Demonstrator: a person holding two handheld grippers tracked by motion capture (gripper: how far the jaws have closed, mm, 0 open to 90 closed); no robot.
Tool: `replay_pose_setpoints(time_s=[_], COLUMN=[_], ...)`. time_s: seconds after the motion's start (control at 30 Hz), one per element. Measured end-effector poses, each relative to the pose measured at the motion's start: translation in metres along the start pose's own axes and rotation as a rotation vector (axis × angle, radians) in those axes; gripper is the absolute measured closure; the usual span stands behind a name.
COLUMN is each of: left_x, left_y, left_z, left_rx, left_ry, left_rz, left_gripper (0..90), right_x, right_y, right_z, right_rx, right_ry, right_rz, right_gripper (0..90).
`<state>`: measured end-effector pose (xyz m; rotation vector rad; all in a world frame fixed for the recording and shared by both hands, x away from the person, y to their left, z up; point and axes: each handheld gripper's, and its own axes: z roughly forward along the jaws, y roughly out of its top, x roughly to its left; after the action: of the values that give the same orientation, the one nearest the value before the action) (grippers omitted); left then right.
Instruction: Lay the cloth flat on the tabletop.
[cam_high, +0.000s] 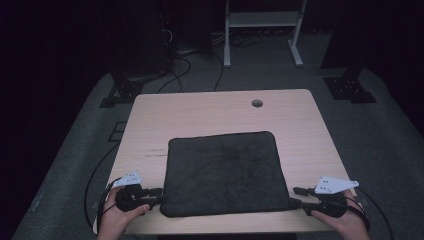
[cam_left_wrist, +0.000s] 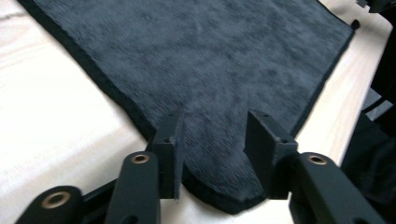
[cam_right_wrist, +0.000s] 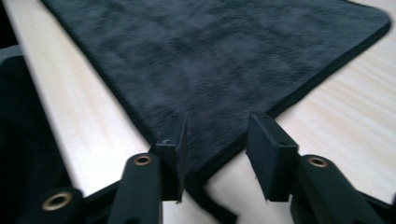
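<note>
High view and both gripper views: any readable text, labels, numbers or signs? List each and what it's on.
None readable.
Dark cloth: plain, no tag or print showing.
Table: a faint line of dark marks left of the cloth, too small to read.
Grey plates on the left gripper and right gripper: only small dots, no letters.

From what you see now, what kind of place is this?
Probably a recording lab or test room: a light wooden table with a round cable hole, loose black cables on the grey floor, a white metal stand behind, and dark surroundings.
</note>
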<state>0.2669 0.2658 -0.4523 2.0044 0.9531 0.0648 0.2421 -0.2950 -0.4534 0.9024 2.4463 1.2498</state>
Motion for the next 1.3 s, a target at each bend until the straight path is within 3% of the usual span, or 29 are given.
replay_pose_setpoints(time_s=[0.03,0.13,0.23,0.47,0.63,0.8,1.0,1.13,1.3], left_x=[0.002,0.002,0.008,0.020,0.031,0.038,0.046,0.048,0.047], left_y=[0.003,0.005,0.012,0.021,0.031,0.037,0.044,0.042,0.040], left_z=[0.002,0.005,0.011,0.020,0.033,0.043,0.057,0.064,0.065], left_rx=[-0.006,-0.010,-0.025,-0.037,-0.033,-0.036,-0.028,0.008,0.035], left_ry=[0.014,0.030,0.092,0.166,0.207,0.236,0.284,0.301,0.353], left_rz=[0.018,0.024,0.037,0.026,0.027,0.031,0.029,0.039,0.067], left_gripper=[52.5,48.3,42.9,29.2,25.2,23.9,24.2,24.2,25.4], right_x=[-0.006,-0.012,-0.029,-0.054,-0.073,-0.081,-0.087,-0.087,-0.087], right_y=[0.002,0.004,0.009,0.012,0.007,0.003,-0.002,-0.001,-0.001], right_z=[0.005,0.008,0.016,0.031,0.044,0.046,0.044,0.044,0.044], right_rx=[-0.002,-0.007,-0.004,0.015,0.077,0.088,0.063,0.065,0.064], right_ry=[-0.035,-0.067,-0.119,-0.175,-0.237,-0.264,-0.285,-0.287,-0.287], right_rz=[0.001,0.005,0.027,0.072,0.137,0.163,0.180,0.183,0.182], right_gripper=[49.8,46.2,40.6,34.6,31.5,29.8,27.0,26.5,26.5])
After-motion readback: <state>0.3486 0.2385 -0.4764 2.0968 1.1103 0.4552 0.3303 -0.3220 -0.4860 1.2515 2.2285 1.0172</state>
